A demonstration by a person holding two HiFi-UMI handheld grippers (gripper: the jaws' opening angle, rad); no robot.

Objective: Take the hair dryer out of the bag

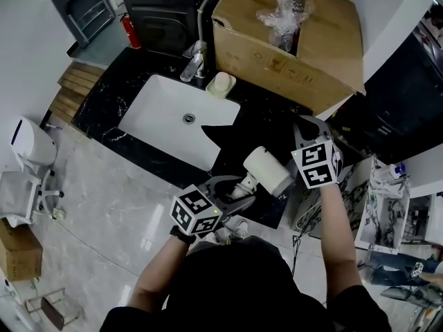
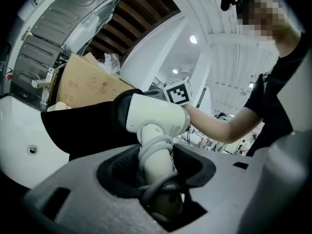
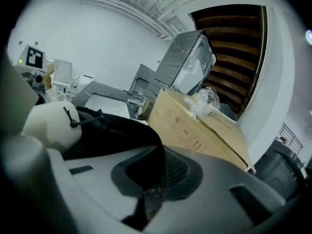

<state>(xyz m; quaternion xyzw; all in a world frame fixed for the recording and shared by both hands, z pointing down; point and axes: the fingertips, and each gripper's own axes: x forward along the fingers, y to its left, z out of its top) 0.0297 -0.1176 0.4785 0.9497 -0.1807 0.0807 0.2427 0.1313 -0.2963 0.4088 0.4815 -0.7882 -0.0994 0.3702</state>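
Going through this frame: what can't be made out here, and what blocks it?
Far end of the hair dryer: left gripper view, covered by the black bag.
Plug of the cord: left gripper view, the cord sinks out of sight behind the left gripper.
Print on the hair dryer: left gripper view, too small to read.
Contents of the cardboard box: head view, crumpled plastic covers them.

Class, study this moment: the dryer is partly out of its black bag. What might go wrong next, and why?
1. The drawstring lies across the hair dryer, so it may snag as the right gripper pulls the bag away.
2. The left gripper clamps the hair dryer over its coiled cord; that hold might slip and drop it by the sink.
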